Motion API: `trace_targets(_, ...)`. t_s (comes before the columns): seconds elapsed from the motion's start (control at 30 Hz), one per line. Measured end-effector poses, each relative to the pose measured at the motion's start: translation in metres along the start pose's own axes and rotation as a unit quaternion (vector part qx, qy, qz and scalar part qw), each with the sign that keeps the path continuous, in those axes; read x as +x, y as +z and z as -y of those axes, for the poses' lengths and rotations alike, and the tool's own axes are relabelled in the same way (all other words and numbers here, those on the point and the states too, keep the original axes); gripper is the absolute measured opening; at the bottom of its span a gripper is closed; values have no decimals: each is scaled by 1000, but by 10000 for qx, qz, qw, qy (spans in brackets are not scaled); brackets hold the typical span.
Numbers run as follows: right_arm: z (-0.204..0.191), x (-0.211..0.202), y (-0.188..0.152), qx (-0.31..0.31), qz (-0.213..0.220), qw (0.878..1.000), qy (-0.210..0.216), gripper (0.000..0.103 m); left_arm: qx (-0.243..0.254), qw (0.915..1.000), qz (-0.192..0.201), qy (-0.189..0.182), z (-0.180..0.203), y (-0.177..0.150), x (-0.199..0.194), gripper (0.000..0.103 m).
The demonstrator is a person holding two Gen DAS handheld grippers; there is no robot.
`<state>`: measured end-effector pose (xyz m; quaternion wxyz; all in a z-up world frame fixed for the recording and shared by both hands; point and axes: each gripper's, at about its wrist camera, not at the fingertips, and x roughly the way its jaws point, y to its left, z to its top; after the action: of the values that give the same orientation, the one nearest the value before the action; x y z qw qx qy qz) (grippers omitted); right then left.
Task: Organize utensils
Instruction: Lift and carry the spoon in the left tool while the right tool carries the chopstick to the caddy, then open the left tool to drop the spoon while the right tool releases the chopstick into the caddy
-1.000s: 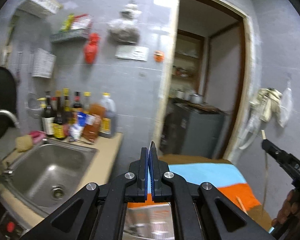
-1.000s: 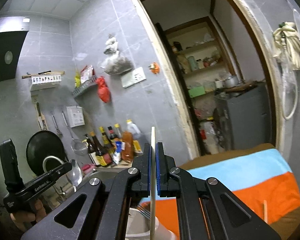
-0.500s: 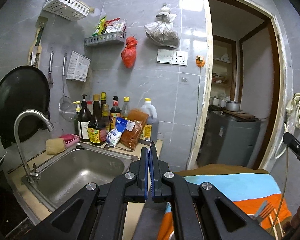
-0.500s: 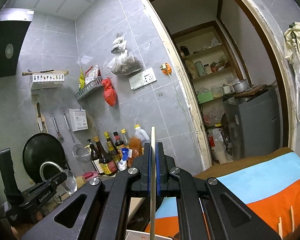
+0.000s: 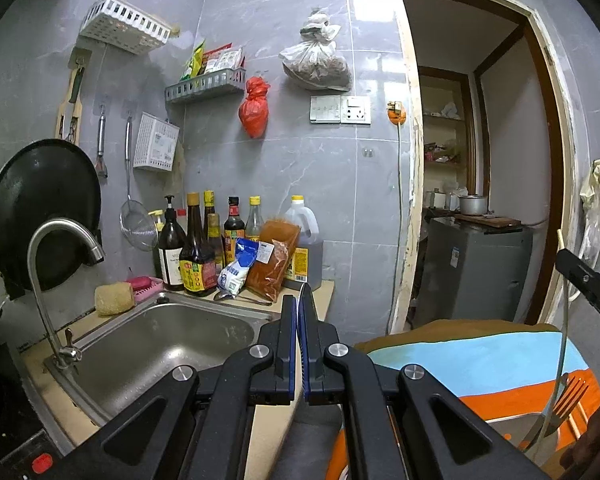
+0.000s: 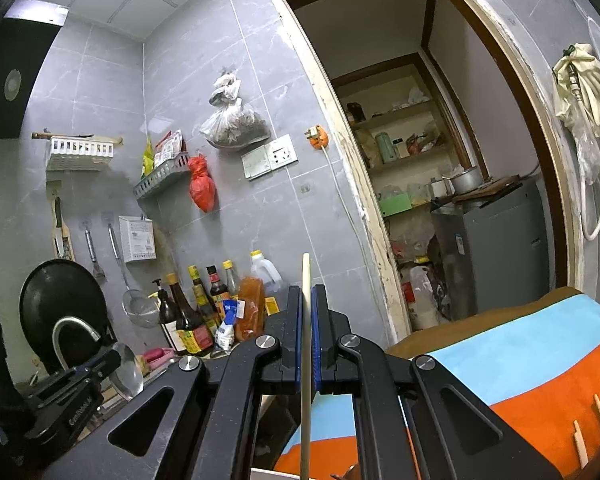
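Our left gripper (image 5: 300, 312) has its blue-padded fingers (image 5: 289, 344) clenched on a thin metal utensil seen edge-on (image 5: 302, 294); from the right wrist view it reads as a shiny metal spoon (image 6: 126, 370) with its bowl held up above the tabletop (image 5: 320, 292). Our right gripper (image 6: 307, 312) has its fingers (image 6: 296, 340) clenched on a pale, slender wooden chopstick (image 6: 306, 360) standing upright between them, its top poking above the pads.

Below the right gripper, a steel fork (image 5: 568, 404) stands tines up in a container (image 5: 512, 426) at the lower right of the left wrist view. Two more light wooden sticks (image 6: 588, 428) lie on the orange, blue and brown striped cloth (image 6: 520, 360). A stainless steel sink (image 5: 148, 352) sits to the left with dark sauce bottles (image 5: 196, 248) behind it.
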<state>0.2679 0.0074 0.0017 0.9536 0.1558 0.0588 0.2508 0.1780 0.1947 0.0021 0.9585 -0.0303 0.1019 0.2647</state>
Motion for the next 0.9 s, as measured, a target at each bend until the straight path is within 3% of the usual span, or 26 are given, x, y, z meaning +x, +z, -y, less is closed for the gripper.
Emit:
trace_targets(0.33, -1, 2, -10, -55, -83, 9999, 67, 4, 309, 9992, 234, -110, 14, -8, -9, 2)
trace_targets(0.7, 2, -3, -13, -87, -200, 9997, 72, 4, 387, 9984, 83, -411, 19, -11, -13, 3)
trace_targets(0.9, 6, -12, -14, -138, -395, 9991, 86, 5, 194, 9961, -227, -827, 16, -13, -13, 5)
